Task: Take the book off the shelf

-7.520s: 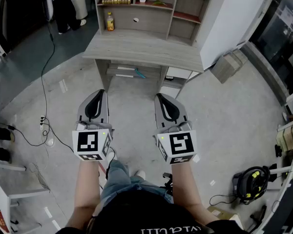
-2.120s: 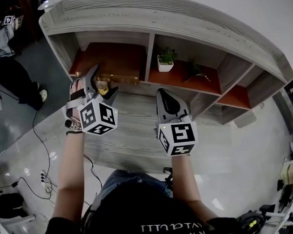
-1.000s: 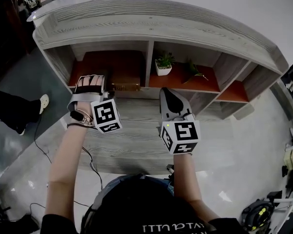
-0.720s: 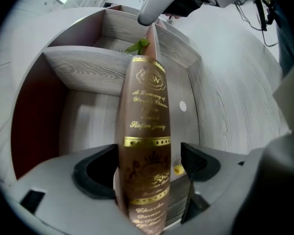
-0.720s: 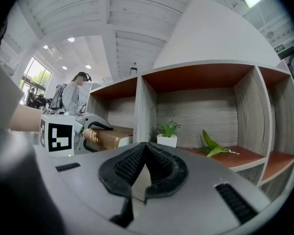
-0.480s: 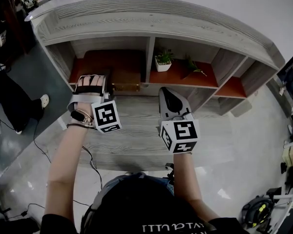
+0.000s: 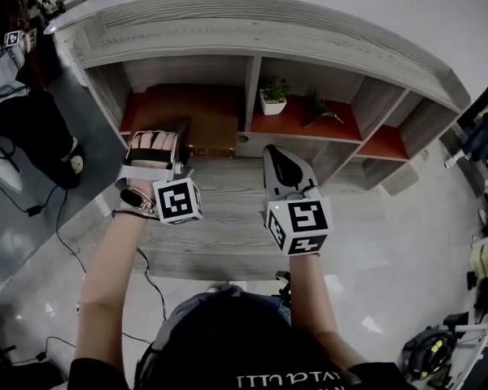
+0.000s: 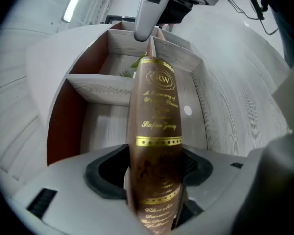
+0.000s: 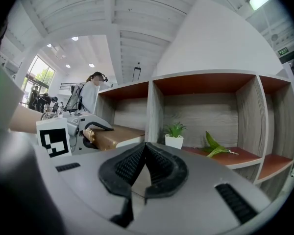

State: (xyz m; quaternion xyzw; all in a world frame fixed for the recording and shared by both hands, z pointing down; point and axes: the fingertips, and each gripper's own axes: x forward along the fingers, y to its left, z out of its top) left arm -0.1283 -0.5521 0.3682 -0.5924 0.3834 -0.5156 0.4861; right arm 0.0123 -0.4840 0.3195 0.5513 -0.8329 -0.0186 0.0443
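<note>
A brown book [image 7: 210, 145] with gold print lies flat in the left compartment of the grey wooden shelf [image 7: 252, 39], its spine facing out. My left gripper [image 7: 181, 136], turned on its side, reaches to that spine. In the left gripper view the book [image 8: 154, 111] fills the gap of the left gripper [image 8: 154, 173]; the jaws are closing and both pads touch the spine. My right gripper [image 7: 276, 157] hovers over the desk top to the right, shut and empty. Its own view shows the right gripper [image 9: 146, 148] with pads together, and the book [image 9: 115, 135] to the left.
A small potted plant [image 7: 272, 96] and a green leaf sprig [image 7: 321, 110] sit in the middle compartment. The desk top [image 7: 228, 226] lies under both grippers. A person [image 7: 32, 128] stands on the floor at the left. Shelf dividers flank the book's compartment.
I came up to the desk from across the floor. The left gripper turned sideways, reached the book's spine and narrowed its jaws onto it. The right gripper stayed over the desk.
</note>
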